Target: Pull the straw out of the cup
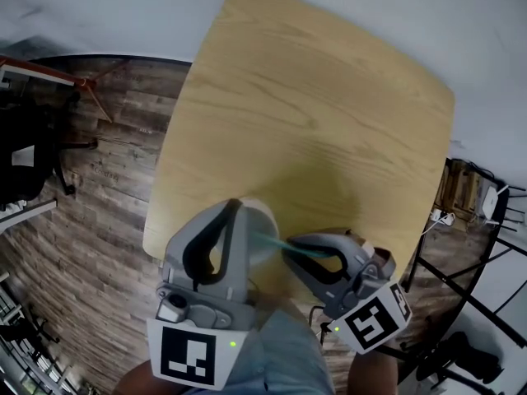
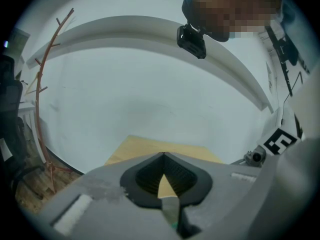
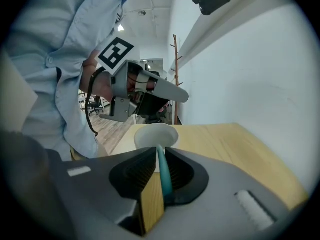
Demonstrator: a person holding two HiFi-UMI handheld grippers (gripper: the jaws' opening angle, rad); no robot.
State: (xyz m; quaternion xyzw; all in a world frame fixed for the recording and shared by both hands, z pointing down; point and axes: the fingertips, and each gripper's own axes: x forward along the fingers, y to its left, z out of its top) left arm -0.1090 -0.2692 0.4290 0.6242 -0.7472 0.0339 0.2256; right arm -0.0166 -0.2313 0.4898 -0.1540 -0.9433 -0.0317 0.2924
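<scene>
Right claw (image 3: 159,150) pinching teal straw (image 3: 165,181), cup (image 3: 149,136) just ahead

L tongs (image 1: 235,206), R tongs (image 1: 290,246): grey/blk | cubes (image 1: 191,356): b/w markers | shirt (image 3: 55,49): lt blue

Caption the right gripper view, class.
Right gripper closed on teal plastic straw in round white cup on wooden table.

The straw (image 3: 163,176) is teal and the cup (image 3: 156,135) plain white. The surface (image 1: 313,122) is pale yellow wood with fine grain lines. The left gripper (image 2: 163,155) and right gripper (image 3: 159,150) are grey, with black ribbing inside the jaws (their cubes (image 1: 191,356) carry black-and-white square markers). The floor (image 1: 90,220) is dark brown planking, and the person's shirt (image 3: 50,49) is light blue.
</scene>
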